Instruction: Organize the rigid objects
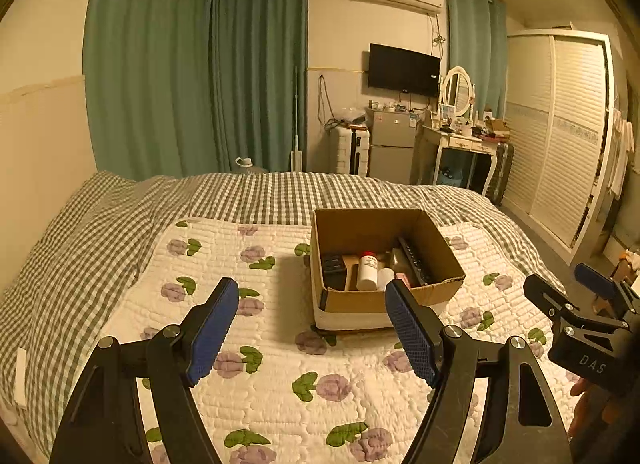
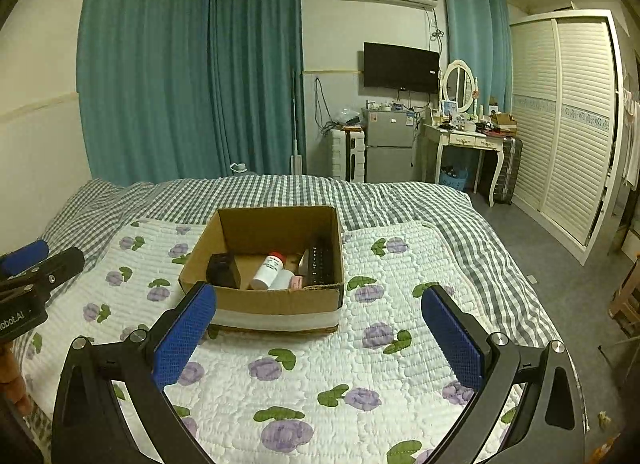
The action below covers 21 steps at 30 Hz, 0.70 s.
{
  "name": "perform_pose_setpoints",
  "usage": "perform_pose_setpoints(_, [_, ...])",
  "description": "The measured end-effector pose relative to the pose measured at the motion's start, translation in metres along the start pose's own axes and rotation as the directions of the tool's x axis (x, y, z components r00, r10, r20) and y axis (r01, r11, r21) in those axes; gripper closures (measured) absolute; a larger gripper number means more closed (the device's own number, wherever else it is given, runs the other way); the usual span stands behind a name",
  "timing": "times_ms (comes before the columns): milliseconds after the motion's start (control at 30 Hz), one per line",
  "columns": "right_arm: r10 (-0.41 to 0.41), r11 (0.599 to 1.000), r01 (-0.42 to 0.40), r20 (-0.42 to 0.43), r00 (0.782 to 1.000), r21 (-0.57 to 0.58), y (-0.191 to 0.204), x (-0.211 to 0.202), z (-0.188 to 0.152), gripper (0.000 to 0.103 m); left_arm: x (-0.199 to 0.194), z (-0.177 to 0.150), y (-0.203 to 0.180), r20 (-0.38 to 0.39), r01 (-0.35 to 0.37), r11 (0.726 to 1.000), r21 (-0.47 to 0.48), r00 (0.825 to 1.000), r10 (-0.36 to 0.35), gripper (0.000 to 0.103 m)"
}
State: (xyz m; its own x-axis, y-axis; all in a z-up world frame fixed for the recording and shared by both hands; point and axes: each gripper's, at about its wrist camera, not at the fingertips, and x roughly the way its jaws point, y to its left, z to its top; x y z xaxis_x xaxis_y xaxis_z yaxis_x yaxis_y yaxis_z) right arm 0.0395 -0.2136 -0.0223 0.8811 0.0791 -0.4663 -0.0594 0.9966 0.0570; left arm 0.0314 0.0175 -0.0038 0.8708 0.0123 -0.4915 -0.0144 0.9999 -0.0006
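Observation:
An open cardboard box (image 1: 436, 292) (image 2: 276, 300) stands on the flowered quilt on the bed. Inside lie a white bottle with a red cap (image 1: 367, 268) (image 2: 269, 269), a black block (image 1: 334, 270) (image 2: 223, 270), a long black remote-like bar (image 1: 416, 260) (image 2: 321, 258), a small white jar (image 2: 282, 279) and a pink item (image 2: 297, 282). My left gripper (image 1: 312, 328) is open and empty, held above the quilt in front of the box. My right gripper (image 2: 320, 332) is open and empty, also in front of the box. Each gripper shows at the edge of the other's view.
The quilt (image 2: 320, 376) lies over a grey checked bedsheet (image 2: 400, 196). Beyond the bed are teal curtains (image 2: 180, 72), a small fridge (image 2: 390, 148), a white dressing table (image 2: 468, 140) and a louvred wardrobe (image 2: 568, 116). Floor runs along the bed's right side.

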Motion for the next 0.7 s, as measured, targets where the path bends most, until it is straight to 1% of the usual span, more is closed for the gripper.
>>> perform_pose_setpoints(400, [0.010,1.000,-0.010,-0.002,1.000,0.006,0.0044,-0.0024,0.0026,0.000,-0.0009,-0.0025,-0.0042,-0.016,0.015,1.000,0.010,1.000,-0.015,0.025])
perform_pose_setpoints(700, [0.014,1.000,-0.014,-0.007,1.000,0.002,0.0071,-0.0022,0.0032,0.000,-0.0003,-0.0036,-0.0064,-0.028,0.013,1.000,0.009,1.000,-0.013,0.025])
